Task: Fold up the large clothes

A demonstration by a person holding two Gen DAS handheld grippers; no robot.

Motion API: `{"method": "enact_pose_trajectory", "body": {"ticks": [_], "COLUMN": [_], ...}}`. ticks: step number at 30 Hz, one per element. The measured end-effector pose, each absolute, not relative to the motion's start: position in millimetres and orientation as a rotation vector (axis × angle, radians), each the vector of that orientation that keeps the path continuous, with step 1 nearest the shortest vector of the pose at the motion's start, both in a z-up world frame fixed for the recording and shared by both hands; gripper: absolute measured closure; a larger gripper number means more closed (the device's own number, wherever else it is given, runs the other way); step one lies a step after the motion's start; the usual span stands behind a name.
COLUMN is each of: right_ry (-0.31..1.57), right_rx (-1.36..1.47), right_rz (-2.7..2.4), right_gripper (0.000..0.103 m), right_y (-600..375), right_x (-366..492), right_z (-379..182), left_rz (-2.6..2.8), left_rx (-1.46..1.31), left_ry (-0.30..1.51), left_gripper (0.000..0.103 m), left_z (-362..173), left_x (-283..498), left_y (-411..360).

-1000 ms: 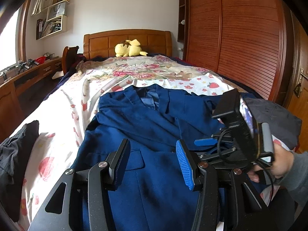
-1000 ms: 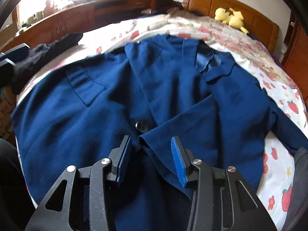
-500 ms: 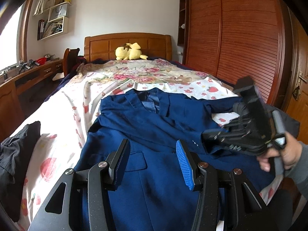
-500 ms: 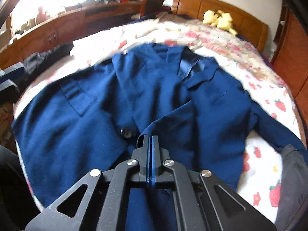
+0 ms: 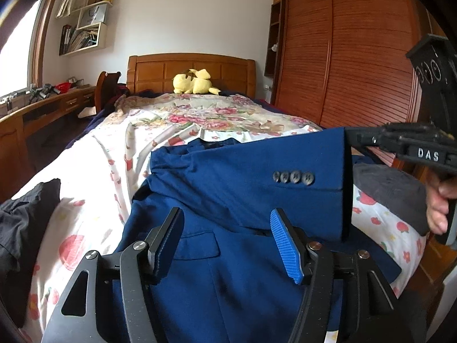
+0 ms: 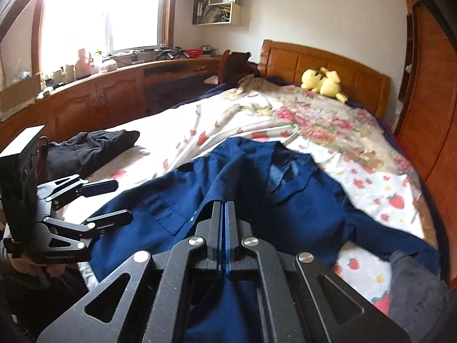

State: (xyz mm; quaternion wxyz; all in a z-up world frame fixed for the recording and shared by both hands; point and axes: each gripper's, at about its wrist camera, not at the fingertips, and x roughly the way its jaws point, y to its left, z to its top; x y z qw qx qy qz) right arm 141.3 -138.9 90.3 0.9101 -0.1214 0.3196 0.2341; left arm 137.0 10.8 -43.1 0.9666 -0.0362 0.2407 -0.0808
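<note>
**Sleeve cuff raised over blazer**

A black garment (image 5: 20,223) lies at the bed's (image 5: 85,177) left edge. The navy blazer (image 5: 228,271) lies face-up on the floral sheet. Above it the left gripper (image 5: 225,240) hovers, jaws opening, nothing between them. The right gripper (image 5: 354,140) is pinched tight on the blazer's sleeve cuff (image 5: 314,168), holding it off the bed.

A big bed (image 5: 85,188) with a flowery sheet fills the room. Its wooden headboard (image 5: 191,70) stands against a white wall (image 5: 185,14). A bright window (image 6: 100,11) shines over a long wooden counter (image 6: 114,85). A brown wardrobe (image 5: 357,57) stands at the side.
</note>
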Motion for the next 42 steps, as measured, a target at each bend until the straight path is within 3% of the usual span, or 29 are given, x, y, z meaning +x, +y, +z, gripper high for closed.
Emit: {"method": "enact_pose_trajectory", "body": {"ticks": [14,17,18,30,42], "right_ry": [0.722,0.736,0.748,0.975,0.968], "right_rx": [-0.320,-0.308,-0.297,-0.265,-0.131], "right_rz": [0.171,0.179,0.183,0.235,0.302], "right_gripper": [0.101,0.072,0.069,0.069,0.069], "right_y": [-195,-203,-206,-235,-257], "right_x": [170,173,176,213,212], "right_z": [47,32,24,-91,-98], "left_rz": [-0.169,-0.173,-0.174,-0.185,-0.203], "left_rx": [-0.035,-0.023,-0.020,0.023,0.034], "left_ry": [0.495,0.501,0.505,0.545,0.585], "left_gripper": [0.038,0.038,0.038,0.038,0.038], "left_z": [-45,-47,-48,-57,-72], "left_x": [140,142,143,158,189], "left_y": [2,-2,-4,-26,-66]}}
